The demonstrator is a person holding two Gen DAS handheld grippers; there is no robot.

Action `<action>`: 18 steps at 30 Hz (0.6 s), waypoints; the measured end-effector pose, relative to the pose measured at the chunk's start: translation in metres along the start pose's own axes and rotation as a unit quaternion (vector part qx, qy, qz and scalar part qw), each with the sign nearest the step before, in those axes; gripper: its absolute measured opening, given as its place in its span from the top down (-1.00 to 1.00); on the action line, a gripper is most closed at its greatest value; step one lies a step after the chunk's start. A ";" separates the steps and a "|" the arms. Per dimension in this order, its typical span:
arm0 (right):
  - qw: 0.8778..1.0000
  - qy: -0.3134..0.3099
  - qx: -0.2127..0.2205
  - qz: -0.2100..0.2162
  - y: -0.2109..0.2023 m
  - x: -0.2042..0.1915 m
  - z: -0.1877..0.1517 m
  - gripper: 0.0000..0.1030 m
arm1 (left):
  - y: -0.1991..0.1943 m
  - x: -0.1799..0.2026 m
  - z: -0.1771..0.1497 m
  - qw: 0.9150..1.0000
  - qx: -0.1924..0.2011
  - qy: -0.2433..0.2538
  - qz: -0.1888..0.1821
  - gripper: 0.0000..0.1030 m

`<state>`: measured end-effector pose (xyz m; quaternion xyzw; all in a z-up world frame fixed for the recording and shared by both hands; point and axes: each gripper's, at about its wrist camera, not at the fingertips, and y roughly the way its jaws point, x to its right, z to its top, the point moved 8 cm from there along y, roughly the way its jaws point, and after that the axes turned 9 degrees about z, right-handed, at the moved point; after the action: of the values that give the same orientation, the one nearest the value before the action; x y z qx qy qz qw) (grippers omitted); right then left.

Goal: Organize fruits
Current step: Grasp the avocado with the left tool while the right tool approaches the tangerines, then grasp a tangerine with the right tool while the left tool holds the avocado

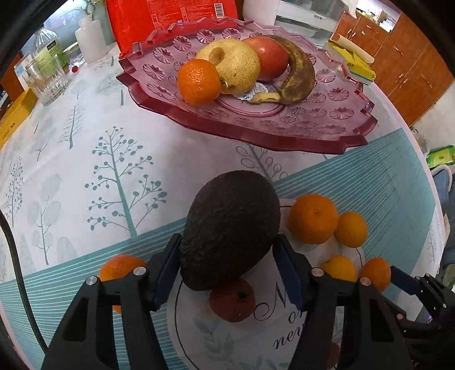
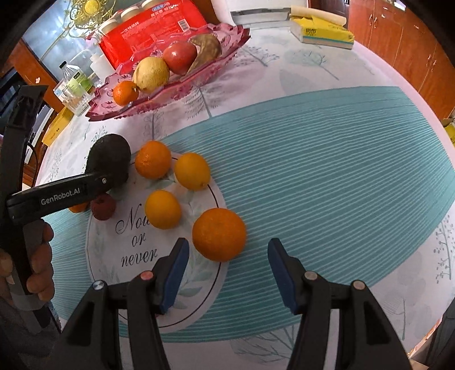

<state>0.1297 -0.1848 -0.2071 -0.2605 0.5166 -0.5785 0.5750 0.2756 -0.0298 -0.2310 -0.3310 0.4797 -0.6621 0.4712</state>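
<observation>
A dark, wrinkled avocado (image 1: 230,227) lies on the tablecloth between the blue pads of my left gripper (image 1: 227,242), which press on both its sides. Under it sits a small dark red fruit (image 1: 231,298). Several oranges and yellow citrus lie loose nearby, the closest being an orange (image 1: 312,218). My right gripper (image 2: 227,243) stands open, pointing down, with a large orange (image 2: 219,234) just ahead of its gap and touching neither pad. The pink fruit plate (image 1: 312,128) farther back holds an orange (image 1: 198,81), a pear (image 1: 239,65), a red apple (image 1: 270,57) and a brown banana (image 1: 298,76).
Behind the plate stand a red package (image 1: 170,20), a white bottle (image 1: 91,39), a glass (image 1: 48,79) and a clear bottle (image 1: 47,45). A yellow tissue pack (image 2: 321,34) lies at the far right of the table. Wooden cabinets (image 2: 412,51) stand beyond the table's edge.
</observation>
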 end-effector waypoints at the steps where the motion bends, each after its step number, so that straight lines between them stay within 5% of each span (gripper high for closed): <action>1: 1.000 0.001 -0.003 0.002 0.002 0.000 0.000 -0.13 | 0.001 0.000 0.000 1.000 0.002 -0.001 0.001 -0.19; 8: 1.000 -0.006 -0.003 0.006 0.007 -0.002 0.003 -0.11 | 0.004 0.000 0.000 1.000 0.008 -0.006 -0.006 -0.12; 13: 1.000 -0.019 0.004 0.004 0.011 -0.007 0.008 0.21 | 0.005 0.002 0.002 1.000 0.014 -0.002 0.000 -0.09; 18: 1.000 -0.028 0.011 0.000 0.010 -0.007 0.007 0.24 | 0.004 0.002 0.002 1.000 0.015 -0.010 -0.006 -0.07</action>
<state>0.1413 -0.1778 -0.2119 -0.2702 0.4942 -0.5764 0.5921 0.2785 -0.0325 -0.2343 -0.3334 0.4632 -0.6685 0.4769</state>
